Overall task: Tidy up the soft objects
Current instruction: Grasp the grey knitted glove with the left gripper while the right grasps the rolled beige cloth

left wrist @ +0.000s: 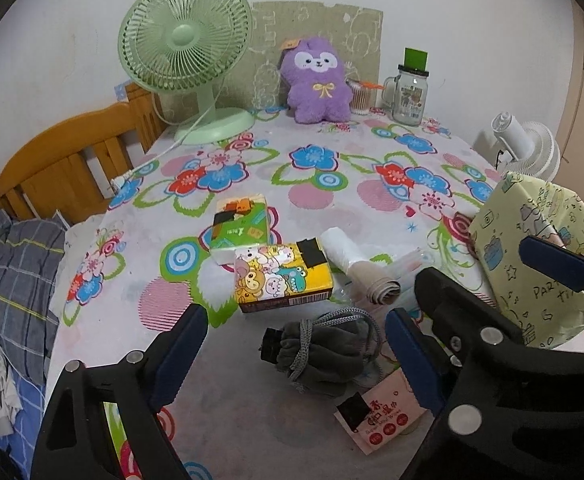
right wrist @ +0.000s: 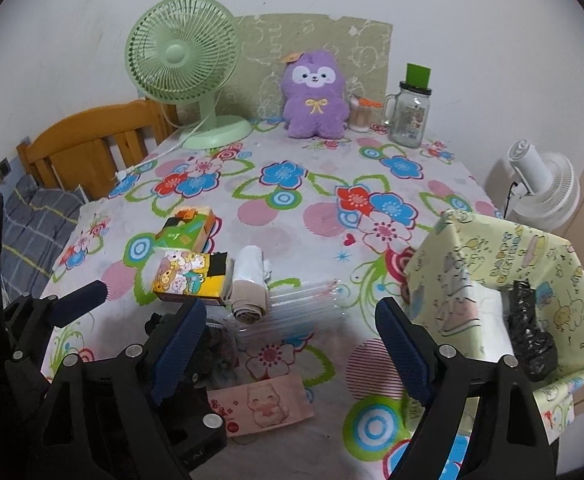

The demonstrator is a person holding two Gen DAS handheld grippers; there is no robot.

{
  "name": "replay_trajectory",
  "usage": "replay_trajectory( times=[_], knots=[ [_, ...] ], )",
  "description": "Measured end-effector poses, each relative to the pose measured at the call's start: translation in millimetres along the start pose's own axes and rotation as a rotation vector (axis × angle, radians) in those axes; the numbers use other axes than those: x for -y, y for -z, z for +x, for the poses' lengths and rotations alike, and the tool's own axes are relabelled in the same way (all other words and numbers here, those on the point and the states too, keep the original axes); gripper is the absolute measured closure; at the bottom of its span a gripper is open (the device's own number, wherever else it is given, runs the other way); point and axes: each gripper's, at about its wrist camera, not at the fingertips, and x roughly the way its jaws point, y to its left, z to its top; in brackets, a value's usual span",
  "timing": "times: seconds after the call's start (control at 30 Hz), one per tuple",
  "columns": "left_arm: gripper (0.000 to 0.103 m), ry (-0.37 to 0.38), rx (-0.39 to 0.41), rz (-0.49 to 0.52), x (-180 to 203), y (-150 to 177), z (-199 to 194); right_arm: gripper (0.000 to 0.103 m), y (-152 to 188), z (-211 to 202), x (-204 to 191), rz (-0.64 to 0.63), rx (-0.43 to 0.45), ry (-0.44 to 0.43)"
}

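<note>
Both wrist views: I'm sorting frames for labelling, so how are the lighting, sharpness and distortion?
Left wrist view: even indoor light, faint shadows; strong fisheye bend and dark corners; the grey pouch and tissue pack are sharp. Right wrist view: the same bend and vignette; the clear plastic sleeve looks smeared and hard to read, while the green fan stays crisp.

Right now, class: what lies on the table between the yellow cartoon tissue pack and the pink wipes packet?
A grey drawstring pouch lies between the yellow cartoon tissue pack and the pink wipes packet; the left wrist view shows it best.
</note>
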Motion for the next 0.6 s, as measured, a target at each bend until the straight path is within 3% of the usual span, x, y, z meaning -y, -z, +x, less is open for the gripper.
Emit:
replay_trajectory(
  times=[0.47,0.53,0.6],
  knots=[
    [0.017,0.031,-0.077,-0.029,-5,7,31,0.035,3,38,-8,-0.026,-0.088,-0.040],
    [0.020,0.039,-0.085,-0.032,-5,8,35,0.036,3,43,-8,-0.028,-0.095,-0.040],
    [0.029,0.039,-0.093,-0.032,-5,8,39,0.037,4,47,-8,-0.030,-0.103,-0.042]
  ],
)
